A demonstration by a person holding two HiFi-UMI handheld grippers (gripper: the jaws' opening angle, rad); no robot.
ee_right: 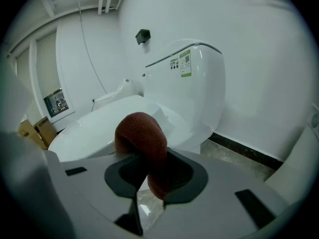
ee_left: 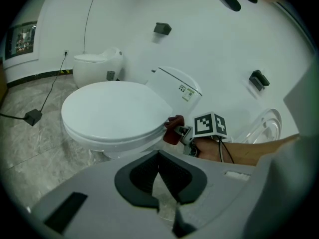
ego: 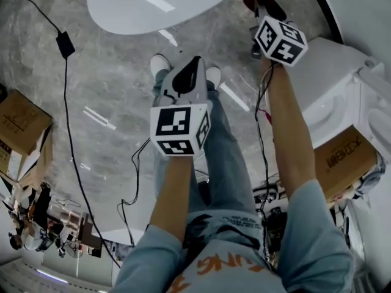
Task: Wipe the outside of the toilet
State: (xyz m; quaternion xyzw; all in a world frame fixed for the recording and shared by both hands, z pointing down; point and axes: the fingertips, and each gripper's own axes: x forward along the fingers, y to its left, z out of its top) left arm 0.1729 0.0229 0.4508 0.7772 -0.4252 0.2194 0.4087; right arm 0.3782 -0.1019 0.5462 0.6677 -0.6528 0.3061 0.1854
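The white toilet (ee_left: 114, 111) stands with its lid closed, its tank (ee_right: 192, 83) against the white wall. In the head view the lid (ego: 153, 5) fills the top. My right gripper (ee_right: 152, 176) is shut on a dark red cloth (ee_right: 144, 138), which bulges up from the jaws. It hangs beside the right edge of the seat, near the tank. The left gripper view shows that cloth (ee_left: 172, 131) just off the seat rim. My left gripper (ee_left: 158, 156) is held back in front of the bowl, above the floor. Its jaws are shut with nothing in them.
A second toilet (ego: 333, 96) and a cardboard box (ego: 342, 160) lie to my right. Another box (ego: 21, 124) sits at the left. A black cable with a power adapter (ego: 64, 43) crosses the marble floor. A further toilet (ee_left: 97, 66) stands by the far wall.
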